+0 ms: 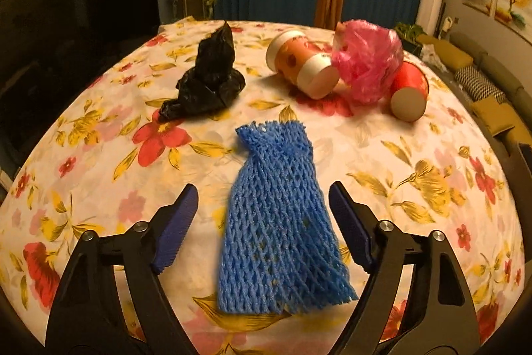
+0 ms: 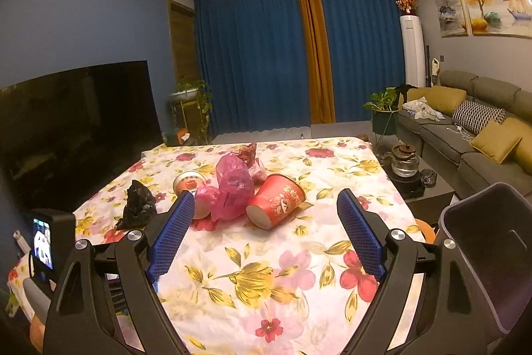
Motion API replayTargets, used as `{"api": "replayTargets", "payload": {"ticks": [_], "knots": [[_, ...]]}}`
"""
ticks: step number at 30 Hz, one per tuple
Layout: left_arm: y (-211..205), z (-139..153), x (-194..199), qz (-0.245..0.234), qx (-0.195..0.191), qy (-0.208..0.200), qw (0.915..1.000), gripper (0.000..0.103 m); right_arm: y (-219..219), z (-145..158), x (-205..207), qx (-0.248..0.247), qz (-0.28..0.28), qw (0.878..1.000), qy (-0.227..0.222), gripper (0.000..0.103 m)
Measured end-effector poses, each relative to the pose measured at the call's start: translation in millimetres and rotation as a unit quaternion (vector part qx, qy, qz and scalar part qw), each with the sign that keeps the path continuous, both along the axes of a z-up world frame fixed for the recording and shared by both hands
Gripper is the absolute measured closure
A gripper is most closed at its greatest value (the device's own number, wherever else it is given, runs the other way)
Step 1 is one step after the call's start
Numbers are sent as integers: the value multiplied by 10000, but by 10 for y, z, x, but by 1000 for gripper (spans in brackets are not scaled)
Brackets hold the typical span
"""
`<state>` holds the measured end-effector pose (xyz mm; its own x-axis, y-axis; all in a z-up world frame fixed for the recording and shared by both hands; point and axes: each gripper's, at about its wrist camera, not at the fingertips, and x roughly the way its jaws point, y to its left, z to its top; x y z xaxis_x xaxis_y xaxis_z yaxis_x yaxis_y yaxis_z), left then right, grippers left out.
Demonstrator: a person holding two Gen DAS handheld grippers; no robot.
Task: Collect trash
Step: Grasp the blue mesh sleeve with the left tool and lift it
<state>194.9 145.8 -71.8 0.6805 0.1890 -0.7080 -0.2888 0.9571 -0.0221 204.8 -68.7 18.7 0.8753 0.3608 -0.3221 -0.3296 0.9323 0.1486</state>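
A blue foam net (image 1: 279,222) lies flat on the floral tablecloth (image 1: 425,188), right between the fingers of my left gripper (image 1: 263,188). The jaws stand open on either side of it and the pads do not touch it. Beyond it are a crumpled black bag (image 1: 207,75), a tipped orange-and-white cup (image 1: 301,64), a pink plastic bag (image 1: 367,59) and a tipped red cup (image 1: 410,88). My right gripper (image 2: 265,194) hangs open and empty above the cloth, facing the red cup (image 2: 277,202), the pink bag (image 2: 232,188) and the black bag (image 2: 138,205).
A dark bin (image 2: 492,255) stands open at the table's right edge. A small camera with a lit screen (image 2: 46,242) is at the left edge. A large TV (image 2: 76,128) stands left, and a low tea table with a kettle (image 2: 405,162) and a sofa (image 2: 482,135) right.
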Motion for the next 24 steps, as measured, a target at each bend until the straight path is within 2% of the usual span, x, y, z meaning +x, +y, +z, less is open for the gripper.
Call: {"api": "replayTargets", "payload": {"ticks": [4, 9, 11, 13, 15, 20, 24], "knots": [[13, -113, 98, -88, -109, 329, 9994, 44, 16, 2, 13, 31, 41, 10000, 15, 18], [27, -165, 116, -119, -214, 445, 9987, 54, 5, -3, 37, 21, 31, 10000, 71, 18], [21, -162, 101, -182, -261, 408, 9987, 66, 11, 3, 48, 16, 40, 10000, 83, 18], [37, -156, 95, -229, -352, 372, 9984, 83, 18, 6, 43, -17, 47, 10000, 73, 18], [62, -159, 83, -291, -496, 327, 9978, 91, 40, 11, 54, -78, 40, 9999, 72, 18], [123, -94, 6, -295, -760, 6, 9967, 93, 93, -9, 108, -178, 33, 9998, 127, 18], [187, 117, -73, -199, -914, -349, 9950, 93, 159, -44, 186, -227, 81, 9995, 225, 19]]}}
